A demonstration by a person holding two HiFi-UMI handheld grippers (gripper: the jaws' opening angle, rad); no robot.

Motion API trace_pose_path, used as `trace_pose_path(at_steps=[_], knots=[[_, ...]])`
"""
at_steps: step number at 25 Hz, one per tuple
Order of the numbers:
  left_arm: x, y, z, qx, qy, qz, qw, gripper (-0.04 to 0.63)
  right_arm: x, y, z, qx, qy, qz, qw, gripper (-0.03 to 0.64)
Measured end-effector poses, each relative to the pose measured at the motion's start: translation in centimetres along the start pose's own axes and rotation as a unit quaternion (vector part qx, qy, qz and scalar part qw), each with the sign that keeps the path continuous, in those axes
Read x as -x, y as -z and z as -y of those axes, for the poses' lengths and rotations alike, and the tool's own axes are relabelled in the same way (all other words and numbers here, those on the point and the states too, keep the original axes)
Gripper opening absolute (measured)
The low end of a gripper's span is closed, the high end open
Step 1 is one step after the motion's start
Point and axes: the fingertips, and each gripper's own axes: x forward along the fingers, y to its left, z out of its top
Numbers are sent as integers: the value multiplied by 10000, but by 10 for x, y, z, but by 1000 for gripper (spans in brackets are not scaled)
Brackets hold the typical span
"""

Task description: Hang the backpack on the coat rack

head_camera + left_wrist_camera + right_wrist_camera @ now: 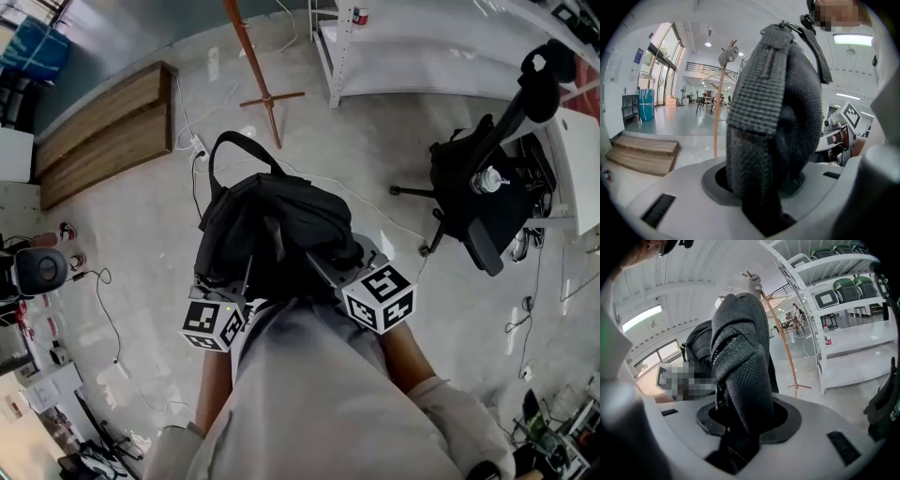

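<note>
The backpack (272, 220) is carried between both grippers. The left gripper (236, 286) has its jaws clenched on one shoulder strap (773, 117), and the right gripper (323, 270) grips the other strap (740, 366). The coat rack (251, 52) stands upright straight ahead, beyond the backpack and well apart from it, with both hands about equally far. The carry loop (230, 150) faces the rack. Open floor (375, 159) lies before the rack — a chair (473, 202) and shelves (394, 56) to its right, a wooden step (103, 127) to its left.

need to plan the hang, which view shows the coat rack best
The right gripper view: the coat rack shows whole, hooks to feet, beside the backpack strap. The left gripper view shows the coat rack without its feet. The head view shows only its lower pole and feet.
</note>
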Motion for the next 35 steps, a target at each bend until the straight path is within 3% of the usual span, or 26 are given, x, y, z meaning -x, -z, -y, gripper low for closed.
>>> trace_pose_path(at_steps=[11,23,35], knots=[[-80,-28,3,-69,75,224,9997,137,-4,-39,71,147,224,92,9996,150],[-102,-63,-10,-60,-21,647,9979,137,-14,-77,82,612,295,259,9974,150],[-148,-77,-60,215,156,584,9979,137,-63,-111,108,639,451,10,9969,160]])
